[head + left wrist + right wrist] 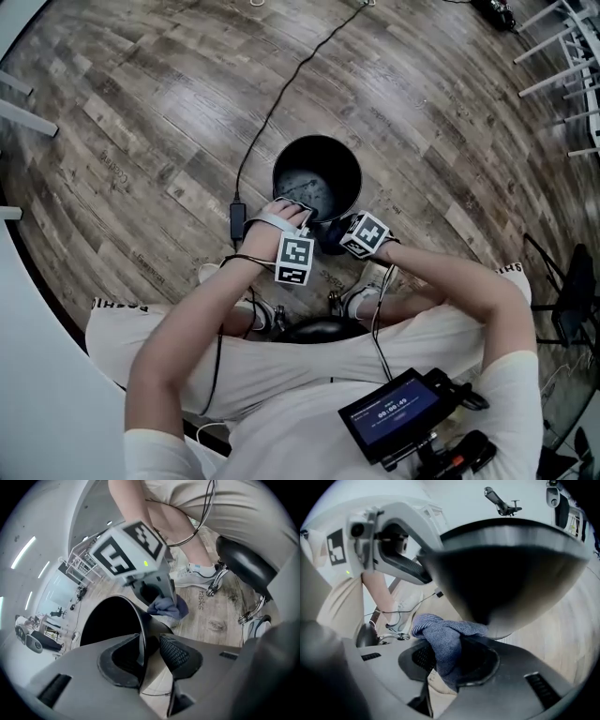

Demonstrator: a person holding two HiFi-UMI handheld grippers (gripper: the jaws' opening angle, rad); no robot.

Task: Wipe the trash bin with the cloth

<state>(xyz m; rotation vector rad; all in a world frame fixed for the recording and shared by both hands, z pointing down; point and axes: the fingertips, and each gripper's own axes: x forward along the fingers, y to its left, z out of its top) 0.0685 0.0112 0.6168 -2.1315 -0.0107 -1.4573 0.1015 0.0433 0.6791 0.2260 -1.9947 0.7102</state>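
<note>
A small screen point(396, 415) sits lowest, at the person's 5 o'clock, above pale trousers. A black stool point(317, 329) shows between the knees, with a white shoe point(360, 300) just beyond it.

The bin point(348, 171) stands on the wood floor point(141, 112) at the person's 12 o'clock, upright, mouth open, black inside.

The left gripper point(292, 209) is at the bin's 7 o'clock. Its jaws straddle the rim, one inside the bin and one outside. They are partly open: in the left gripper view a strip of floor shows between the rim and the outer pad point(177, 652), so nothing is clamped.

The right gripper point(450, 660) is at the bin's 5 to 6 o'clock, low against the outside. Its jaws are closed on the blue cloth point(444, 638), which bunches out beyond the tips and lies against the bin's outer wall.

A black cable point(282, 101) runs from an adapter point(237, 218) at the bin's 8 o'clock away toward 1 o'clock. White frames point(562, 56) stand far off at 2 o'clock.
</note>
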